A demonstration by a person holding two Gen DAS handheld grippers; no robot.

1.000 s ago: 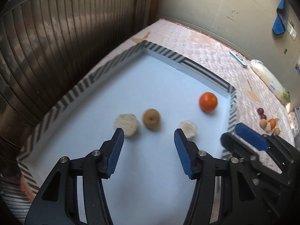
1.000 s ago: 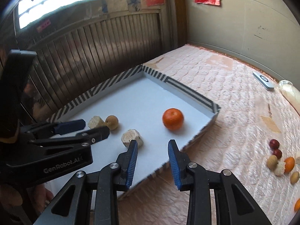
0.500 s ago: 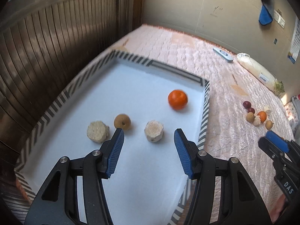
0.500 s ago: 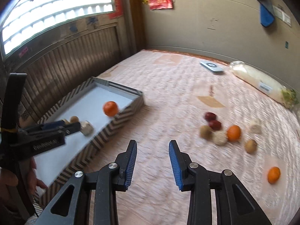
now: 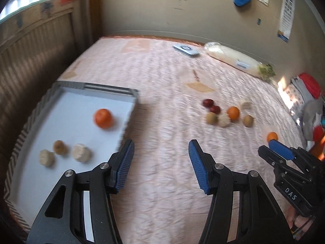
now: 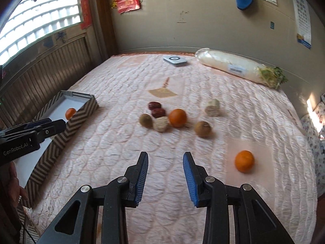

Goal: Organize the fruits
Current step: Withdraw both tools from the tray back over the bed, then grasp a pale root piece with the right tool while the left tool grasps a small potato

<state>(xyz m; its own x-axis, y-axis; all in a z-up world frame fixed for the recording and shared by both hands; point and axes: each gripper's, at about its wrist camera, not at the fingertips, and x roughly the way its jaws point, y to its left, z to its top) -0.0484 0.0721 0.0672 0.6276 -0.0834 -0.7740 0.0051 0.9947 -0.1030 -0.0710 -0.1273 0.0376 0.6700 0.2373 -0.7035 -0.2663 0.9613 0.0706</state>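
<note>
1. Both grippers are seen empty: the left gripper [image 5: 161, 166] is spread fairly wide, the right gripper [image 6: 165, 178] is parted more narrowly, with nothing between the pads.
2. The loose fruits [image 6: 162, 118] are clustered on the bed [image 6: 264, 122], with one orange [image 6: 244, 161] lying apart, nearer the right gripper.
3. The tray [image 5: 61, 109] at the left already holds an orange and three pale pieces.
4. The orange is judged light, firm and prone to rolling; a hold across its middle is advised, with gentle pressure.
</note>
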